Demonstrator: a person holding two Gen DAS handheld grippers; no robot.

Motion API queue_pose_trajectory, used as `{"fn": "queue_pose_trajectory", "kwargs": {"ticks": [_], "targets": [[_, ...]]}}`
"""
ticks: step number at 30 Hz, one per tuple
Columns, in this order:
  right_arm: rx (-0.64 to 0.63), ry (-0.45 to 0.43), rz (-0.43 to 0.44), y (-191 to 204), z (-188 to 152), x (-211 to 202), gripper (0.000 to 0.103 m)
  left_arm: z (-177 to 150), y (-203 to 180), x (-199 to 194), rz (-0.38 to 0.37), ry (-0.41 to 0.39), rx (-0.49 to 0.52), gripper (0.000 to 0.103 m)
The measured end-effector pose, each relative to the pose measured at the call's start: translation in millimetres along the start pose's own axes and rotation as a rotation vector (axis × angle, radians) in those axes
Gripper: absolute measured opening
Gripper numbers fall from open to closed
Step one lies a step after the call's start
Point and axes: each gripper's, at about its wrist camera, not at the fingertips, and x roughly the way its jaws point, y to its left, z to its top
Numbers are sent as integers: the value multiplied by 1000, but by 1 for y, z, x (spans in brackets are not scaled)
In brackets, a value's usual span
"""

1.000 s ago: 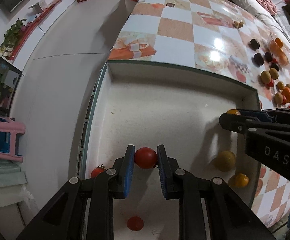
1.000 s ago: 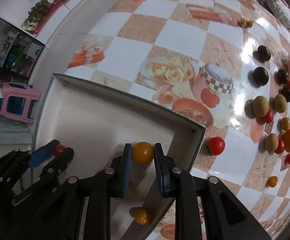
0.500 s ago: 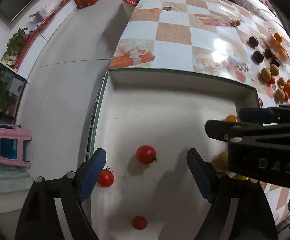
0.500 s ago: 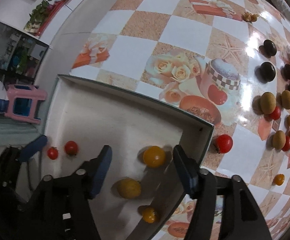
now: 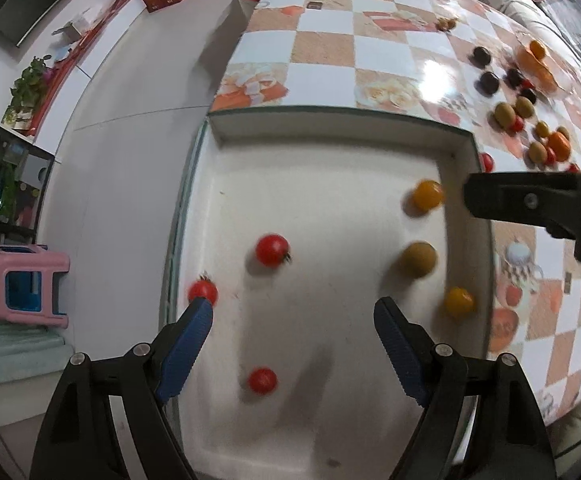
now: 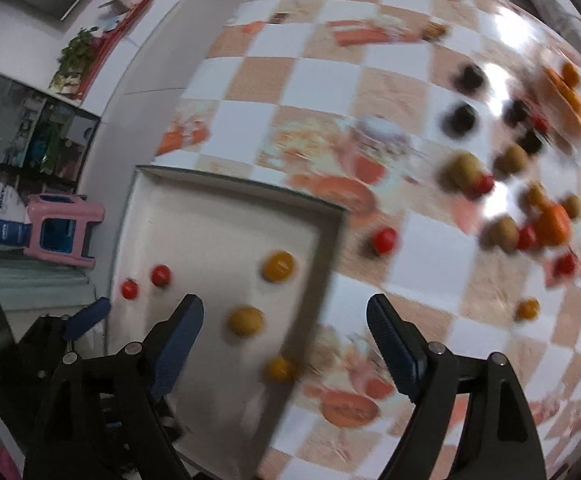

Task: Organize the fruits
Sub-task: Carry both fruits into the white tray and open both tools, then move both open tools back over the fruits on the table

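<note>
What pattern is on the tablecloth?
The tablecloth is orange-and-white checks with printed pictures; clearest in the left wrist view.

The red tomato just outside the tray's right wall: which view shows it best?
The right wrist view. There the red tomato lies whole on the checkered table beside the white tray, though blurred by motion. The left wrist view shows only a red sliver past the tray wall.
</note>
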Motion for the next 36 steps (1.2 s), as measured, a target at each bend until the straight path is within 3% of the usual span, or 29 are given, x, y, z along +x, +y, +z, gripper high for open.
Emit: {"fn": "queue_pose_trajectory", "kwargs": {"ticks": [13,22,30,36], "targets": [[302,25,-95,-136,-72,-24,86,12,-72,-36,-52,-55,138,84],[410,7,-136,-194,-95,-42,86,31,-143,-51,-118,-92,242,84],[424,-48,-170,-236,-85,-57,86,32,-195,-36,-155,-69,279,84],[323,-103,-171,-245,-55,-61,86,36,-227,-21,-175,-93,269,84]]}}
